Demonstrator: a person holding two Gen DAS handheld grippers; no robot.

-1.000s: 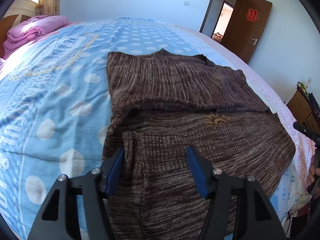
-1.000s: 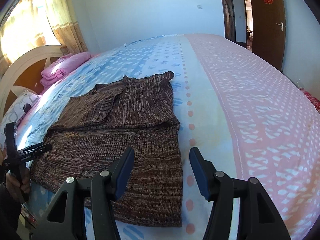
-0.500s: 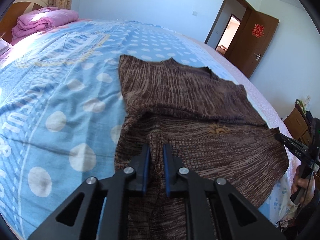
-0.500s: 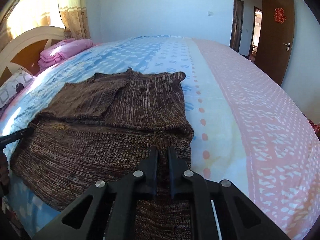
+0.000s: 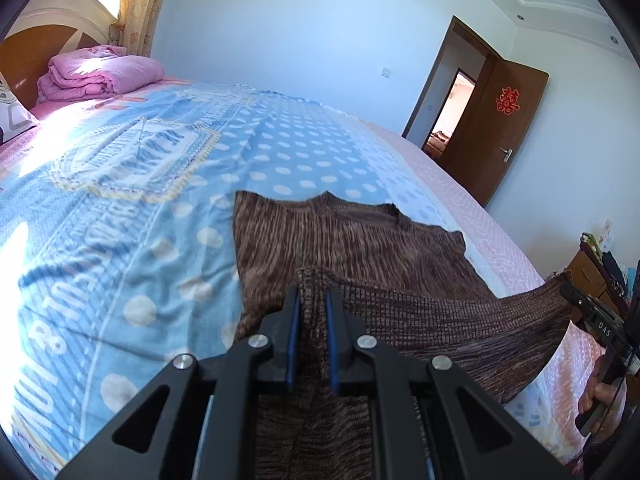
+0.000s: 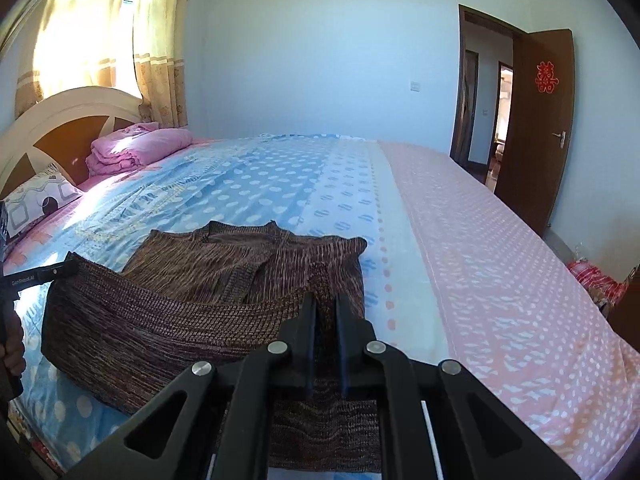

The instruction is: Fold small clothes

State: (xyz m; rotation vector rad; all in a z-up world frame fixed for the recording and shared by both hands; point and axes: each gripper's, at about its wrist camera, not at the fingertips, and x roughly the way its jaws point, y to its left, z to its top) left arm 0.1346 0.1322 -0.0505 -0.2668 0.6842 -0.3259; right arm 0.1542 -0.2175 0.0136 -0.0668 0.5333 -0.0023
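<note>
Right now my left hand-held gripper (image 5: 310, 304) and right hand-held gripper (image 6: 323, 308) each pinch a hem corner of the sweater (image 6: 224, 268) on the bed (image 6: 460, 240). Uneven lifting could skew the fold. Its collar points away from me, its long axis running hem to collar.

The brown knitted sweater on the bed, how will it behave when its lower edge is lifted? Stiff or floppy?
Probably floppy: the brown knitted sweater sags between the left gripper and the right gripper, both shut on its hem. It looks thick, so likely rather heavy for its size. The coarse knit probably grips the pads, not slipping.
</note>
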